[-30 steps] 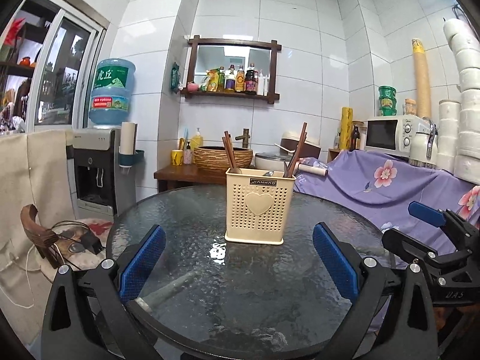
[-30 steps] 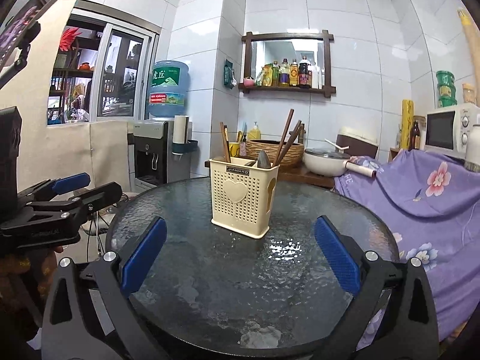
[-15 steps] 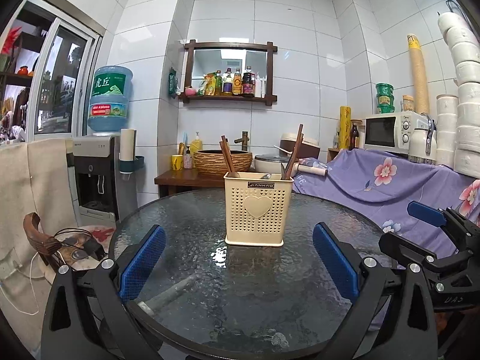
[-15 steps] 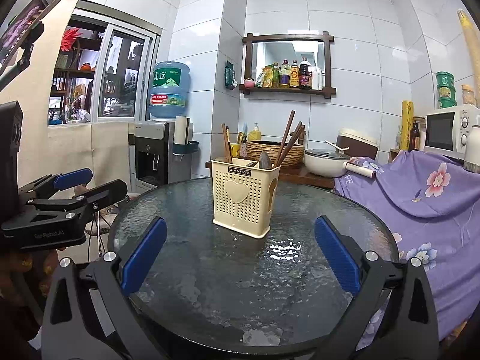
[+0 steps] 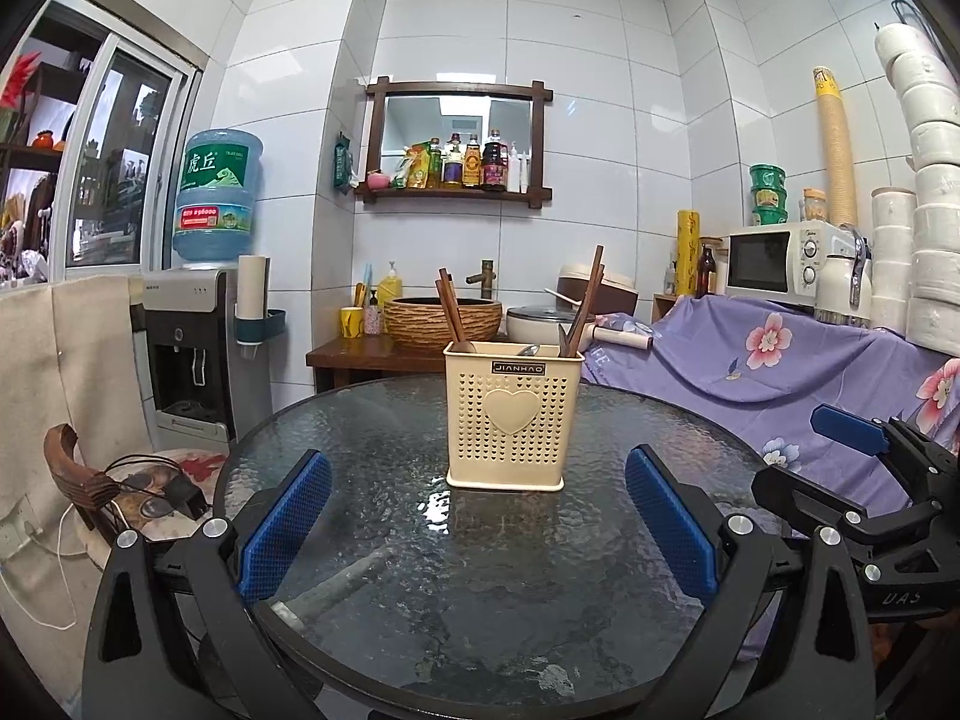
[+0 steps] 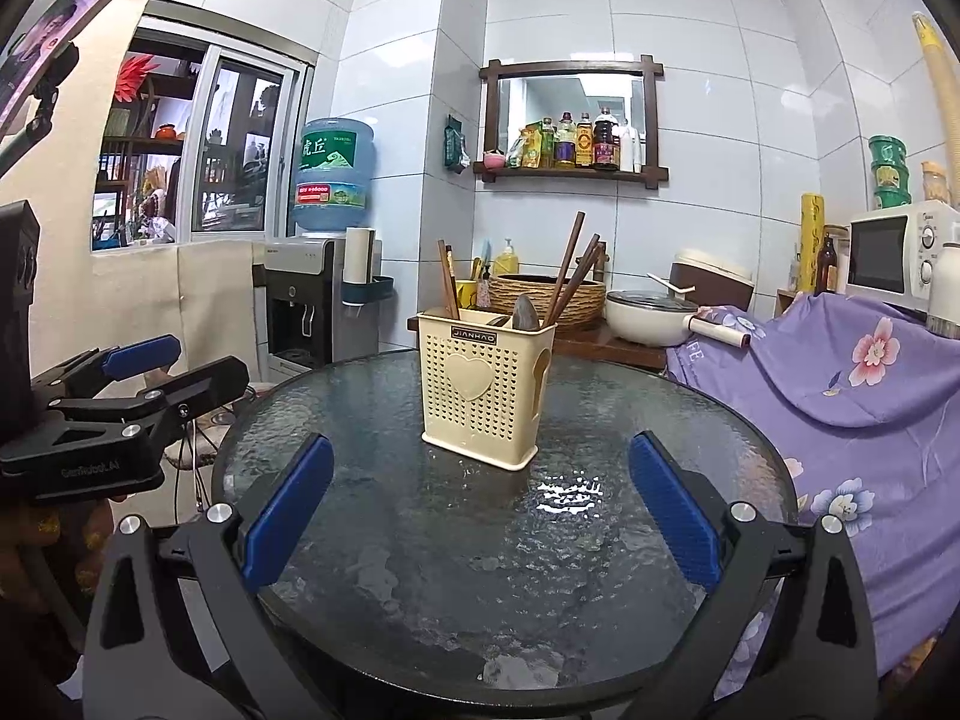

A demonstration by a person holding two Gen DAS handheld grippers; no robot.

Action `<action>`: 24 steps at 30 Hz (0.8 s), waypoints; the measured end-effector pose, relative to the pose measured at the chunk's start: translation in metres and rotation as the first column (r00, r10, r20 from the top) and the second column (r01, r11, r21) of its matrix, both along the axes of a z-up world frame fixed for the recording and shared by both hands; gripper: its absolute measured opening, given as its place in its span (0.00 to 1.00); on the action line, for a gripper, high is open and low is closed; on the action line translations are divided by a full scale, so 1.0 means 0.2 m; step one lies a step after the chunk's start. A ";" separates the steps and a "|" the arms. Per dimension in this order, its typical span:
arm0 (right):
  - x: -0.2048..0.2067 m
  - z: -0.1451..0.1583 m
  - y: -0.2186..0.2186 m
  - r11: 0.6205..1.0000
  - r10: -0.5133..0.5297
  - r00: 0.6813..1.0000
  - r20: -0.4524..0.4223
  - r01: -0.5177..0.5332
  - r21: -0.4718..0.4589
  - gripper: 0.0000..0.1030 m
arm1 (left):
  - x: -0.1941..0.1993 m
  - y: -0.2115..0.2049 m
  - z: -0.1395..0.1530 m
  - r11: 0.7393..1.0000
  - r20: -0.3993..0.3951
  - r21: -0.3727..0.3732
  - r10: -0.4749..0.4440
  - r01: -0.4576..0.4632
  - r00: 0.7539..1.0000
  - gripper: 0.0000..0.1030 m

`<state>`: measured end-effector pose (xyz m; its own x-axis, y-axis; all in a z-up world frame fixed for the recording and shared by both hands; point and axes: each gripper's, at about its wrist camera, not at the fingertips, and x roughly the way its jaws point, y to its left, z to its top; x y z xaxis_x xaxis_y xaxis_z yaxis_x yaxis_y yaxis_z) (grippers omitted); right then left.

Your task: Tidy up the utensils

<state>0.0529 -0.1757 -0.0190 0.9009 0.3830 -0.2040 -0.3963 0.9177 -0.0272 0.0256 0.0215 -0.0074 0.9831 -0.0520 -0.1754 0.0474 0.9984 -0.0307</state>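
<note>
A cream perforated utensil holder (image 5: pixel 513 417) (image 6: pixel 483 387) with a heart on its front stands upright on the round glass table (image 5: pixel 480 600) (image 6: pixel 480 570). Brown chopsticks (image 5: pixel 450 315) (image 6: pixel 567 267) lean out of its left and right compartments, and a metal spoon bowl (image 6: pixel 527 313) shows at the rim. My left gripper (image 5: pixel 477 519) is open with nothing between its blue pads, hovering over the near table edge, well short of the holder. My right gripper (image 6: pixel 480 510) is likewise open, also short of the holder. Each gripper appears at the edge of the other's view.
A water dispenser (image 5: pixel 192 354) and a chair (image 5: pixel 120 492) stand left of the table. Purple floral cloth (image 6: pixel 840 396) covers furniture on the right, with a microwave (image 5: pixel 774 261) on it. Behind the table a wooden counter carries a woven basin (image 5: pixel 443 324) and a pot (image 6: pixel 651 318).
Both grippers have risen and tilted slightly, so the holder sits a little lower and nearer in the views. Both stay open; nothing on the table has moved.
</note>
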 end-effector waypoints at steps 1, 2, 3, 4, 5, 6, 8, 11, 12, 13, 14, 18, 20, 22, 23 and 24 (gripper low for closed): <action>0.00 0.00 0.00 1.000 -0.001 1.000 -0.001 0.001 0.001 0.94 | 0.00 0.00 0.00 1.000 0.000 0.000 -0.001 0.001 1.000 0.94; 0.00 0.00 0.00 1.000 -0.002 1.000 -0.002 0.002 0.001 0.94 | 0.00 0.00 0.00 1.000 0.002 -0.002 -0.002 0.002 1.000 0.94; 0.00 0.00 -0.01 1.000 -0.003 1.000 -0.003 0.003 0.002 0.94 | 0.00 0.01 0.00 1.000 0.002 -0.003 -0.002 0.002 1.000 0.94; 0.00 -0.01 -0.01 1.000 -0.003 1.000 -0.005 0.003 0.003 0.94 | 0.00 0.00 0.00 1.000 0.003 -0.004 -0.002 0.002 1.000 0.94; 0.00 -0.01 -0.01 1.000 -0.003 1.000 -0.005 0.003 0.003 0.94 | 0.00 0.01 0.00 1.000 0.003 -0.003 -0.002 0.002 1.000 0.94; 0.00 -0.01 -0.01 1.000 -0.004 1.000 -0.005 0.004 0.004 0.94 | 0.00 0.01 0.00 1.000 0.001 -0.003 -0.006 0.006 1.000 0.94; 0.00 -0.01 -0.01 1.000 -0.004 1.000 -0.005 0.004 0.004 0.94 | 0.00 0.00 0.00 1.000 -0.006 0.000 -0.009 0.009 1.000 0.94; 0.01 -0.01 -0.02 1.000 -0.005 1.000 -0.007 0.005 0.002 0.94 | 0.00 0.00 0.00 1.000 -0.007 0.002 -0.009 0.009 1.000 0.94; 0.01 -0.01 -0.02 1.000 -0.005 1.000 -0.009 0.006 0.002 0.94 | 0.00 0.00 0.00 1.000 -0.006 0.003 -0.008 0.008 1.000 0.94; 0.01 -0.01 -0.02 1.000 -0.007 1.000 -0.009 0.007 0.003 0.94 | 0.00 0.00 0.00 1.000 -0.005 0.003 -0.008 0.008 1.000 0.94; 0.01 -0.01 -0.02 1.000 -0.008 1.000 -0.010 0.008 0.003 0.94 | 0.00 0.00 0.00 1.000 -0.004 0.001 -0.007 0.007 1.000 0.94; 0.01 -0.01 -0.02 1.000 -0.010 1.000 -0.010 0.010 0.003 0.94 | 0.00 0.01 0.00 1.000 -0.005 -0.004 -0.006 0.006 1.000 0.94; 0.01 -0.01 -0.02 1.000 -0.010 1.000 -0.011 0.010 0.003 0.94 | 0.00 0.01 0.00 1.000 -0.006 -0.009 -0.008 0.008 1.000 0.94; 0.01 -0.01 -0.01 1.000 -0.010 1.000 -0.012 0.010 0.003 0.94 | 0.00 0.02 0.00 1.000 -0.006 -0.010 -0.005 0.005 1.000 0.94; 0.01 -0.01 -0.01 1.000 -0.011 1.000 -0.011 0.011 0.002 0.94 | 0.00 0.02 0.00 1.000 -0.006 -0.010 -0.005 0.005 1.000 0.94; 0.01 -0.01 -0.01 1.000 -0.012 1.000 -0.011 0.012 0.002 0.94 | 0.00 0.02 0.01 1.000 -0.006 -0.010 -0.006 0.006 1.000 0.94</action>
<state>0.0547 -0.1785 -0.0209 0.9030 0.3732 -0.2128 -0.3860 0.9223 -0.0208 0.0264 0.0259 -0.0060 0.9817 -0.0600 -0.1809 0.0535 0.9977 -0.0410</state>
